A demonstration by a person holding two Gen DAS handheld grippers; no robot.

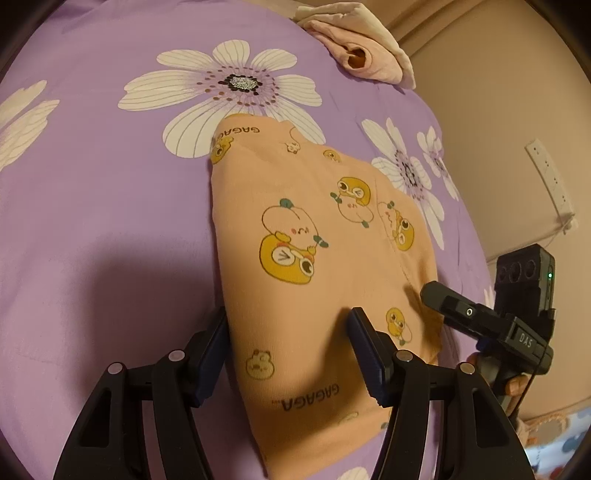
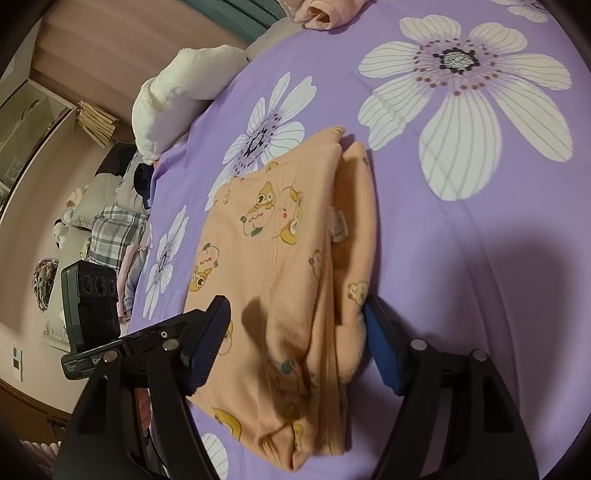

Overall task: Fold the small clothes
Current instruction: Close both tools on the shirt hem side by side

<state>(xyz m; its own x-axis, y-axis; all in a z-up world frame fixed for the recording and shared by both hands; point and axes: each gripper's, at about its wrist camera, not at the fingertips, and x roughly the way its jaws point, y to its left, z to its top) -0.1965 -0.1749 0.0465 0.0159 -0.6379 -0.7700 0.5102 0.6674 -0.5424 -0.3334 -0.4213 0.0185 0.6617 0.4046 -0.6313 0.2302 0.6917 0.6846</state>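
A small peach garment with yellow cartoon prints point(image 1: 314, 258) lies folded on the purple flowered bedspread point(image 1: 92, 184). My left gripper point(image 1: 290, 354) is open, its fingers straddling the garment's near edge just above it. My right gripper point(image 2: 295, 343) is open too, its fingers on either side of the folded garment point(image 2: 288, 258) at its thick layered end. The right gripper's body also shows in the left wrist view point(image 1: 491, 325) at the garment's right edge. The left gripper's body shows in the right wrist view point(image 2: 92, 317) at the left.
A pink folded garment point(image 1: 358, 48) lies at the far edge of the bed; it also shows in the right wrist view point(image 2: 325, 11). A white fluffy blanket point(image 2: 173, 92) sits at the bed's corner. Plaid clothes point(image 2: 118, 229) lie beyond the bed's edge. A wall point(image 1: 498, 110) is on the right.
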